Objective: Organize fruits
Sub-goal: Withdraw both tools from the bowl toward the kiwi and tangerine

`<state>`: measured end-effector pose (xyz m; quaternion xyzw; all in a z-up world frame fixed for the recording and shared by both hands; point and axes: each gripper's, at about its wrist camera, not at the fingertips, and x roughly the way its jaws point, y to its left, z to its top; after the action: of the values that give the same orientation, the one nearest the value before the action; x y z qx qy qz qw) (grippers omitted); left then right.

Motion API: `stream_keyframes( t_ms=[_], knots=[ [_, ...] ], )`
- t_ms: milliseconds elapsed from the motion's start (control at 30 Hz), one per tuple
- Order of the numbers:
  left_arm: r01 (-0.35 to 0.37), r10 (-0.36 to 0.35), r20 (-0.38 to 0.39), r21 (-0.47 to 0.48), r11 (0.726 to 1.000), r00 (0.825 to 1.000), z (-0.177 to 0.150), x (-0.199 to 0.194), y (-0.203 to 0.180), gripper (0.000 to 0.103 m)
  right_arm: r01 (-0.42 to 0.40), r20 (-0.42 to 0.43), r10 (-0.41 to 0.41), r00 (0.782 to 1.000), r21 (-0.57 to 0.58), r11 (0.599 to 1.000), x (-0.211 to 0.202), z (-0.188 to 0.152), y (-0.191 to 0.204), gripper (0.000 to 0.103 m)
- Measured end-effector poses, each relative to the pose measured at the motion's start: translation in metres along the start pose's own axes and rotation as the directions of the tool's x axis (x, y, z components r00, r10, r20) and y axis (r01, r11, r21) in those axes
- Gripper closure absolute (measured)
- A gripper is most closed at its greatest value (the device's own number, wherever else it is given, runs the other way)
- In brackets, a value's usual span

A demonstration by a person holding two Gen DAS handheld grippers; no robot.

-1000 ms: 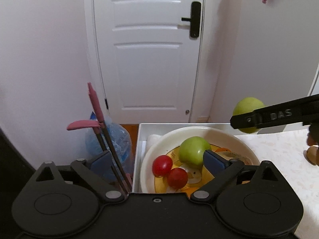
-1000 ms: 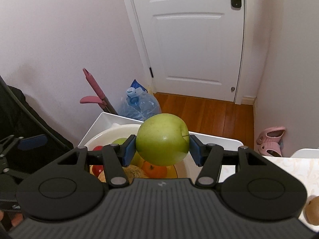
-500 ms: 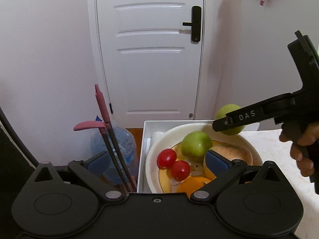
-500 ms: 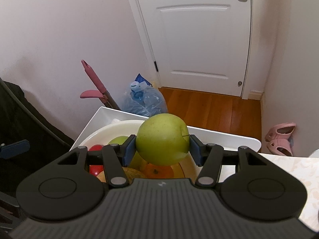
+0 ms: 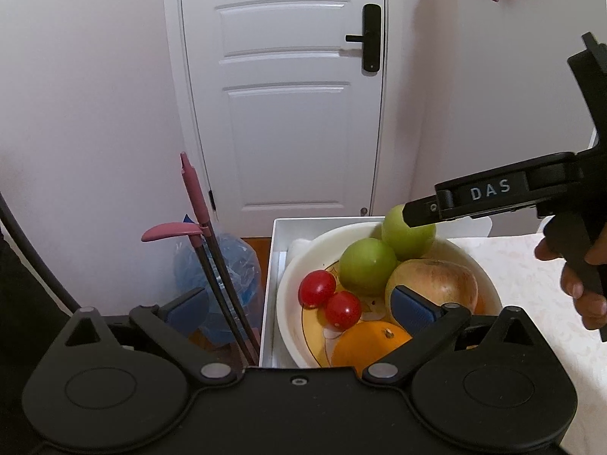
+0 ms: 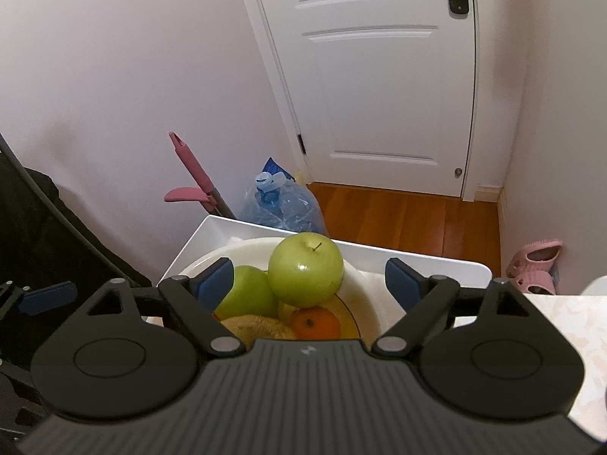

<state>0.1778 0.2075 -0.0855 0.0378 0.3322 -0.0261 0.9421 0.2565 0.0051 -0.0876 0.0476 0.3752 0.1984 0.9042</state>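
A cream bowl [image 5: 281,305] in a white tray [image 5: 275,235] holds two red tomatoes [image 5: 316,292], an orange [image 5: 368,345], a reddish apple [image 5: 432,284] and two green apples. The upper green apple [image 6: 306,273] rests on the other fruit, stem up. My right gripper [image 6: 307,269] hangs just over it, its jaws opening. The blue pads [image 6: 214,282] stand clear of the apple on both sides. In the left wrist view one of its fingers [image 5: 485,193] crosses that apple [image 5: 402,235]. My left gripper [image 5: 299,294] is open at the bowl's near left, holding nothing.
A pink-handled mop [image 5: 193,189] and a bagged water bottle [image 5: 224,261] stand left of the tray, before a white door [image 5: 288,113]. A pale patterned tabletop [image 5: 531,265] lies to the right. Pink slippers [image 6: 535,265] lie on the wooden floor. A hand [image 5: 584,284] grips the right handle.
The right gripper's jaws have spread wide and let go of the green apple, which now lies on the fruit in the bowl. The left gripper stays open.
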Motion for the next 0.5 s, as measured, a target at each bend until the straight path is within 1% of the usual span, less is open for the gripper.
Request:
stream_keyframes(
  t_ms=[300, 500],
  knots=[
    [0.003, -0.003, 0.017, 0.001, 1.0, 1.0, 0.004, -0.022, -0.004, 0.0, 0.046, 0.033, -0.046, 0.998, 0.009, 0.999, -0.053, -0.005, 0.004, 0.001],
    [-0.003, 0.002, 0.044, 0.027, 1.0, 0.999, 0.005, -0.044, -0.013, 0.0, 0.088, 0.065, -0.089, 0.994, 0.024, 0.996, -0.103, -0.016, -0.002, 0.001]
  ],
)
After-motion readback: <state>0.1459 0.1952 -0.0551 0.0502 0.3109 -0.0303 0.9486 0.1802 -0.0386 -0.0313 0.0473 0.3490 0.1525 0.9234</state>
